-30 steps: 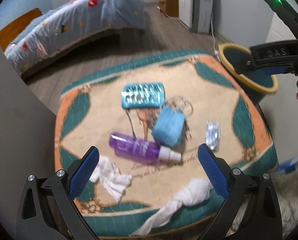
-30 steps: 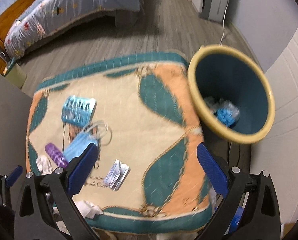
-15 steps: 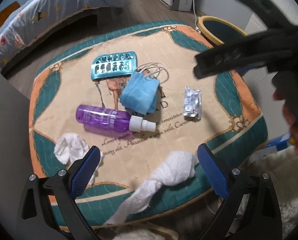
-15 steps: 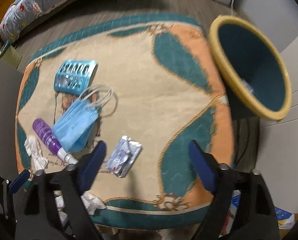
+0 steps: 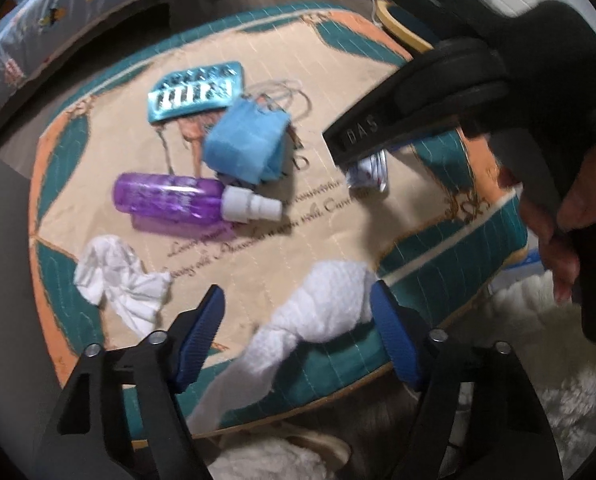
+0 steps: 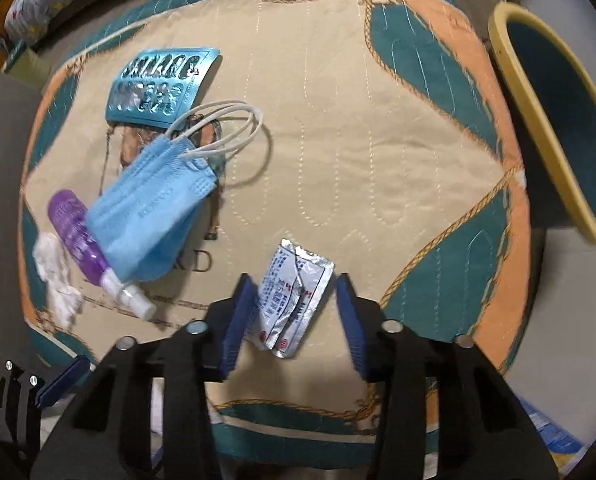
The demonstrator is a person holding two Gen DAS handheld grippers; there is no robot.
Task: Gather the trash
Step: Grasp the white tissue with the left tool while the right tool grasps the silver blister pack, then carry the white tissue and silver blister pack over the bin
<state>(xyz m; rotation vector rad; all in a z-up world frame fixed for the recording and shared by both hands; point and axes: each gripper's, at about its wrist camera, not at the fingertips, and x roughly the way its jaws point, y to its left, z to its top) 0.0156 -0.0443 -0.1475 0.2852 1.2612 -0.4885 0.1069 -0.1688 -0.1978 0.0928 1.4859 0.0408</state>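
My right claw (image 6: pixel 295 316) is closing around the crinkled silver foil sachet (image 6: pixel 293 300) lying flat at the near middle of the quilted desk (image 6: pixel 358 140), pads not yet touching. It looks light, thin and slippery, so I would pinch its raised creased edges. My left claw (image 5: pixel 298 336) is narrowing over the soft white twisted tissue (image 5: pixel 322 312).

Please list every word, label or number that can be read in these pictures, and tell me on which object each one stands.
"DAS": on the black body of the right gripper.
"R D": end of a printed word on the mat, the rest hidden under the blue mask.
Script lines on the mat: too blurred.
Print on the foil sachet: too small.
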